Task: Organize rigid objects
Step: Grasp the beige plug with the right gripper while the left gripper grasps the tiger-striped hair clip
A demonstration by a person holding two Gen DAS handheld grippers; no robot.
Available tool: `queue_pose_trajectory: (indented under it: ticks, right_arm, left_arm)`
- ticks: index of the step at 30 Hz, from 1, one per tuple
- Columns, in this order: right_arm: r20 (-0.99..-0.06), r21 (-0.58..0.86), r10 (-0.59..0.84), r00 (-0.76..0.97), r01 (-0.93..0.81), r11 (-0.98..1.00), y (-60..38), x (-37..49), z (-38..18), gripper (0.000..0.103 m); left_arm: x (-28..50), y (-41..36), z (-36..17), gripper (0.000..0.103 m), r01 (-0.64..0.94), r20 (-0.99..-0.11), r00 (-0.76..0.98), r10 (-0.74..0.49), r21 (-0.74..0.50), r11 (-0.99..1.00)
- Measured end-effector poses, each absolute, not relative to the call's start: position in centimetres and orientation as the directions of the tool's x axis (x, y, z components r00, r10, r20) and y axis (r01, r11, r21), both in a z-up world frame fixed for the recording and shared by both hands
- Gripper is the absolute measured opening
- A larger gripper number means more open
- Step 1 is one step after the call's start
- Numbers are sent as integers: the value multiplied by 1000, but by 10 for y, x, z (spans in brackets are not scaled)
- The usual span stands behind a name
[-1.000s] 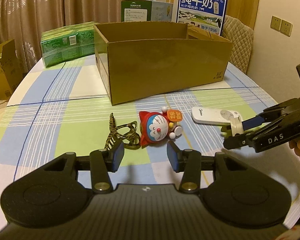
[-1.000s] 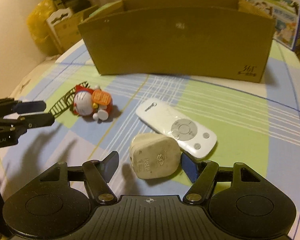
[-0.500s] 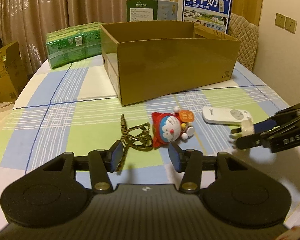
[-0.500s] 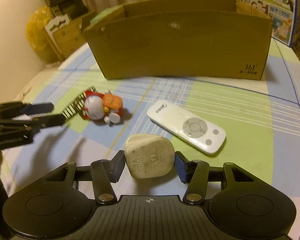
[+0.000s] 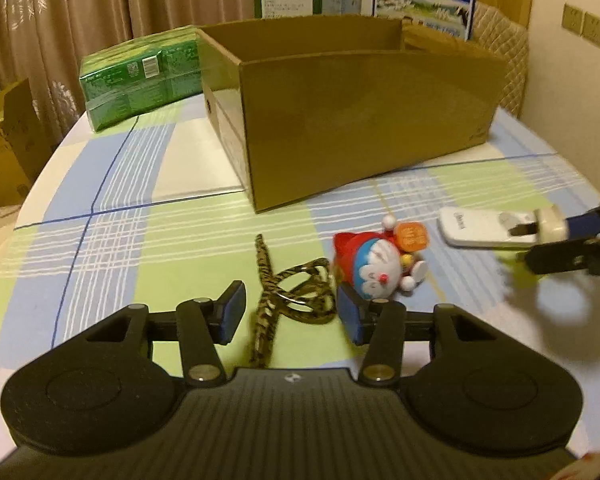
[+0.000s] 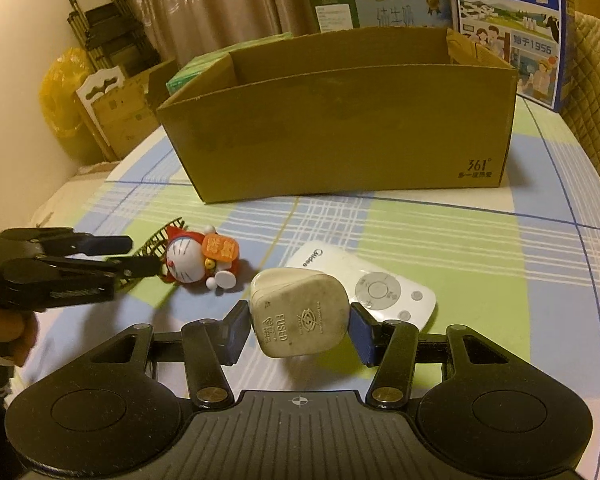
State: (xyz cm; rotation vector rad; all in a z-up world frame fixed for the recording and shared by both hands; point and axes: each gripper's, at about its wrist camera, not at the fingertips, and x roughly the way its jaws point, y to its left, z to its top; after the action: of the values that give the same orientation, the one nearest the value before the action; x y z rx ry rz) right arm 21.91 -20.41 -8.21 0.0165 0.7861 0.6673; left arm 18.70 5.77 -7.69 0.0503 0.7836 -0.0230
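Toward the left edge of the checked surface point(image 5: 112, 216), a green shrink-wrapped pack point(image 5: 140, 80) is lying well behind everything else, against the left side of the open cardboard box point(image 6: 340, 120). Nearer to us, we are holding the left claw point(image 5: 290, 312) low over the cloth with its jaws parted; a leopard-print hair clip point(image 5: 296, 300) is lying between the blue pads, and neither pad is pressing on it. Just right of the clip, a small red-hooded cat figurine point(image 6: 198, 258) is lying on its side, almost touching the left claw's right-hand pad. Further right, a white remote control point(image 6: 376, 284) is resting flat on the surface, in front of the box's long front wall. We are gripping a cream-coloured fused plug point(image 6: 300, 316) in the right claw point(image 6: 298, 330), whose jaws have just been closing, and both pads are now pressing against the plug's sides. From the left wrist view, the plug is sitting in front of the remote's near end; whether it is clear of the surface we cannot tell. Behind the box, two printed milk cartons point(image 6: 512, 28) are standing upright near the far edge.
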Motion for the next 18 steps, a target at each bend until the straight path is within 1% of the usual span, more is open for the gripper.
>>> queue_pose_trajectory:
  ticks: [7,9,10,18]
  right_arm:
    - [-642,261,573,509,-558,788,-203,221,-81,50]
    - [-640,258,576,509,-564,785,-203,221,-79,50]
    - [-641,254,577,507,-569,782,-202,221,-79,50]
    - [-628,240,575,524,-573,784,-202,218,-75,50]
  left_arm:
    - [197,57,-88,45,15,-705,709,21,45,999]
    - [198,58,-90,40,6,-701,713,24,41,999]
    - [198,58,-90,35,1,-700,714,26,38,999]
    - [193,62,-83,33,-28,-698,714,56,51,998]
